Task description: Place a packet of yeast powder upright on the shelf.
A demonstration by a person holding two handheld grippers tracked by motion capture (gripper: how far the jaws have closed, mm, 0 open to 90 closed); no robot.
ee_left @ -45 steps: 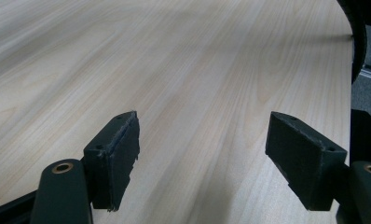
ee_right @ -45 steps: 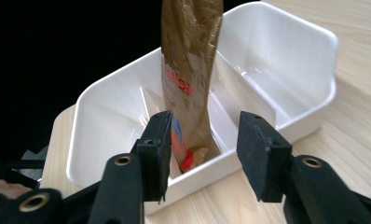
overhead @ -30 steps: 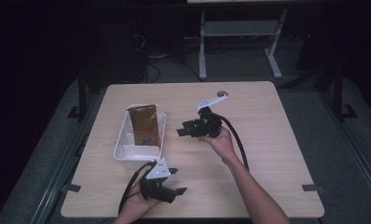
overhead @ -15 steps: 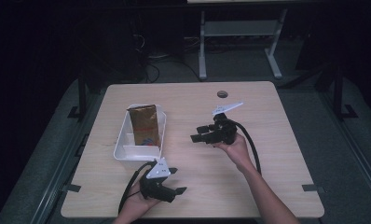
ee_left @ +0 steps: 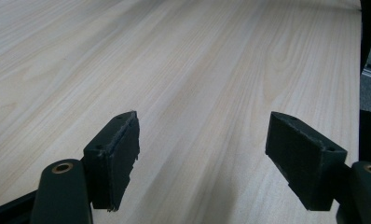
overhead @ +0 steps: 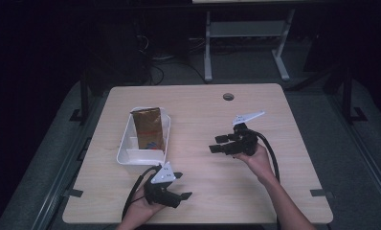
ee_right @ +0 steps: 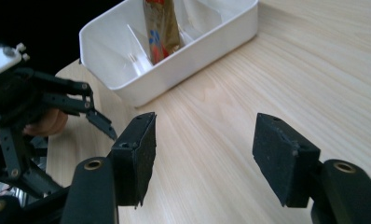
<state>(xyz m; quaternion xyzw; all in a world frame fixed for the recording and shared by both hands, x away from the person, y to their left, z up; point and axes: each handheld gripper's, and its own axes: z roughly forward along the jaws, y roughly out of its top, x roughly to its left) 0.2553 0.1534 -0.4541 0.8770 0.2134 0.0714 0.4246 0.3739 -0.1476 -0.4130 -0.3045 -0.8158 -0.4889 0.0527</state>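
The left gripper point(overhead: 179, 186) rests low at the near edge of the table point(overhead: 203, 110), jaws spread apart with nothing between them. The right gripper point(overhead: 217, 143) is held above mid-table, jaws likewise apart and empty, aimed toward the tray point(overhead: 126, 155). The white tray stands on the table's left half; a brown bag point(overhead: 147, 127) stands in its large compartment.
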